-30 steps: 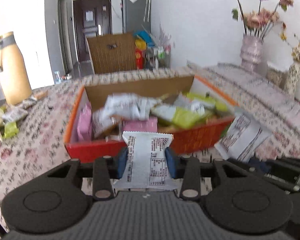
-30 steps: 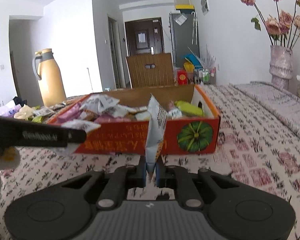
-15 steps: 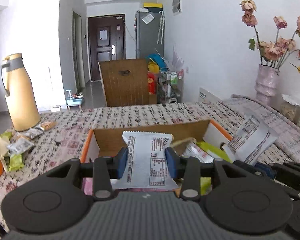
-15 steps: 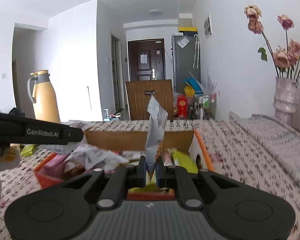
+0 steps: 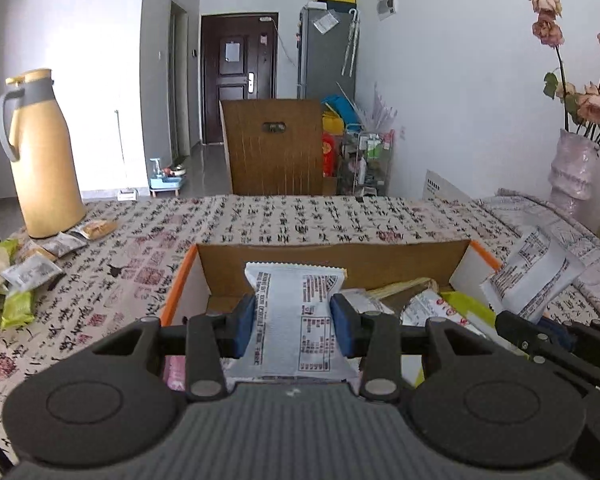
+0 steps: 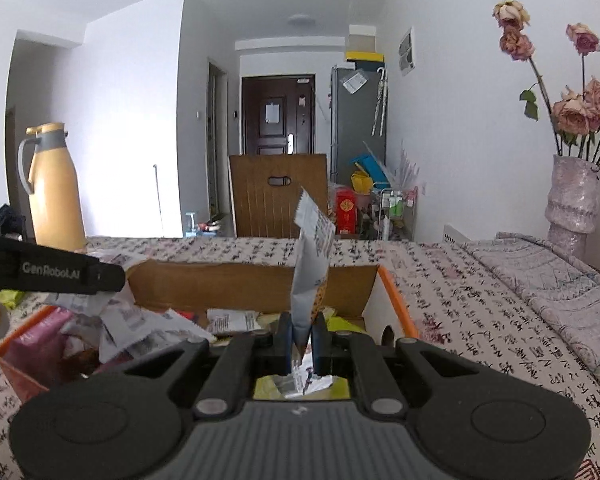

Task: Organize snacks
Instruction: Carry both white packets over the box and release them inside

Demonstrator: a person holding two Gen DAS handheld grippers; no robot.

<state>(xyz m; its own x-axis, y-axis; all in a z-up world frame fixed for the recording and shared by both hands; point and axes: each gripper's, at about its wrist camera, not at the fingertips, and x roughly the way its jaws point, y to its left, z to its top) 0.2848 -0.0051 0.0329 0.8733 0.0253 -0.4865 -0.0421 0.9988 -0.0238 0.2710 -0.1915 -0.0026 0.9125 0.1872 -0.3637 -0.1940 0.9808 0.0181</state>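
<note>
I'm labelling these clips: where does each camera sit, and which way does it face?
Left wrist: on the left claw, facing the orange cardboard box; own fingers grip a white snack packet.
Right wrist: on the right claw, same heading; pinches a second white packet edge-on.
Shared: box, tan thermos jug, dark door.

text: "GenRobot.AI" | on: left gripper [image 6: 52, 276] side | other print: unreadable

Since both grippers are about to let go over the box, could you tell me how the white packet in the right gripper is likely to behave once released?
The white packet, pinched edge-on by the right gripper, stands upright unsupported, so probably fairly stiff and light. Released, it would likely topple flat onto the snacks in the orange box rather than roll.
</note>
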